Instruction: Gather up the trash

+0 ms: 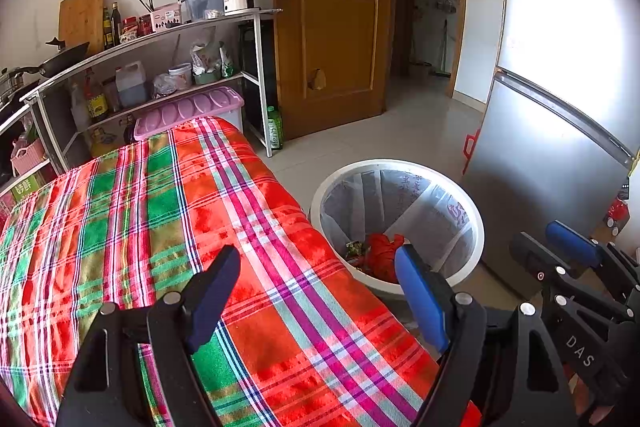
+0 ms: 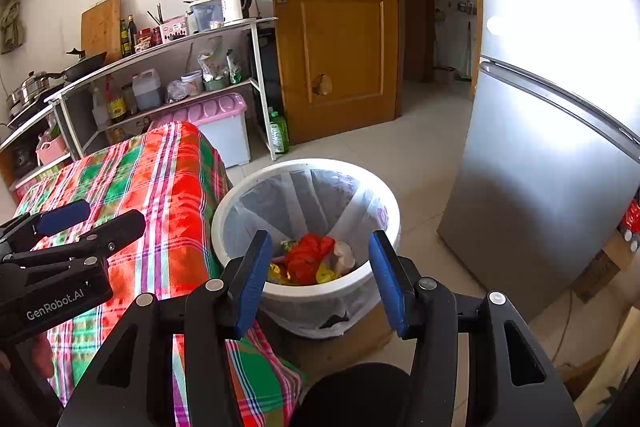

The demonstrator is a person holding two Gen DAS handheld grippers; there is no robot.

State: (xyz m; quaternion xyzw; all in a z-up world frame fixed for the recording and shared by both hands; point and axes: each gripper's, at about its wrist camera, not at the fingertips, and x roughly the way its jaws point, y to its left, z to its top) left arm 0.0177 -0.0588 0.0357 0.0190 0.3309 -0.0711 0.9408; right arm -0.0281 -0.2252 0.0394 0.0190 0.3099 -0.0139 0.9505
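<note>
A white trash bin (image 2: 384,203) with a clear liner stands on the floor beside the table. It holds red crumpled trash (image 2: 308,255), yellow wrappers and a pale scrap. My right gripper (image 2: 320,283) is open and empty just above the bin's near rim. My left gripper (image 1: 320,291) is open and empty over the plaid tablecloth (image 1: 160,207), left of the bin (image 1: 472,223). The right gripper also shows at the right of the left wrist view (image 1: 560,247), and the left gripper at the left of the right wrist view (image 2: 92,219).
A silver fridge (image 2: 540,167) stands right of the bin. A metal shelf (image 1: 160,39) with bottles, a kettle and a wok lines the back wall. A pink-lidded box (image 1: 192,107) sits behind the table. A wooden door (image 1: 336,19) is at the back.
</note>
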